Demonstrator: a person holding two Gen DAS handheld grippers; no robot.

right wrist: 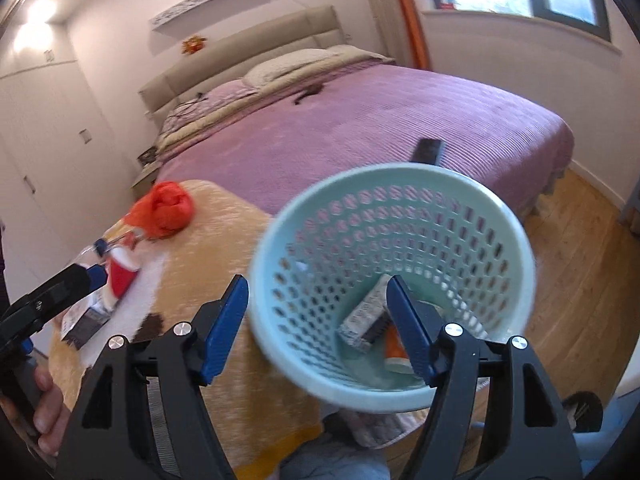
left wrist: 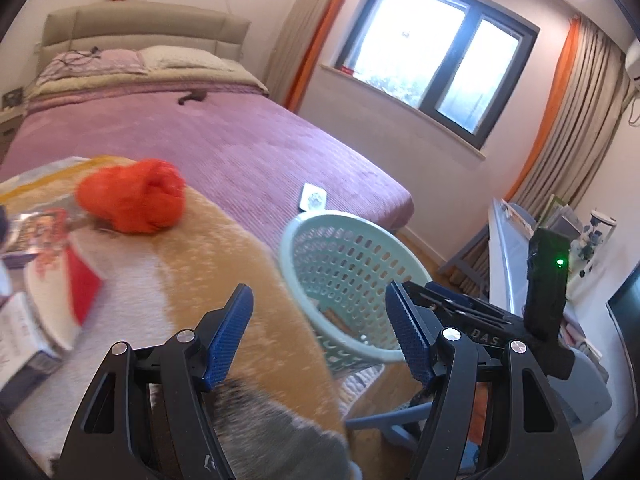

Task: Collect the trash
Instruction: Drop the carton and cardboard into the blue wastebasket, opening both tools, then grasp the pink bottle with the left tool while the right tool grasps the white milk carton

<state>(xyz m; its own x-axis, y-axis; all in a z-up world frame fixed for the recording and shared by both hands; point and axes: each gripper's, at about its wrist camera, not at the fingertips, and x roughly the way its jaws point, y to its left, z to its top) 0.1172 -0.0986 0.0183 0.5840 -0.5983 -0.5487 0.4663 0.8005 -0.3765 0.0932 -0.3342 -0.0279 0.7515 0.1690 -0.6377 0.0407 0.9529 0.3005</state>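
Over the fuzzy tan blanket, left wrist view:
Left gripper (left wrist: 320, 334): I see its blue-padded jaws spread, nothing between them.
Crumpled orange plastic bag (left wrist: 134, 196): lies on the far left of the fuzzy tan-and-white blanket (left wrist: 224, 264), well apart from my fingers.
Pale green perforated plastic basket (left wrist: 348, 276): just right of the blanket's edge, near the purple bed (left wrist: 240, 136).
Printed packets and boxes (left wrist: 44, 248): at the left, blurred.

Right wrist view:
Right gripper (right wrist: 318, 330): jaws spread and empty, above the basket's (right wrist: 400, 184) near rim.
Basket contents: a grey patterned box (right wrist: 366, 314) and an orange scrap (right wrist: 394, 346) lie at the bottom.
Orange bag (right wrist: 168, 210): far left, on the blanket.
Left gripper (right wrist: 94, 276): at the left edge; I cannot tell its state from here.
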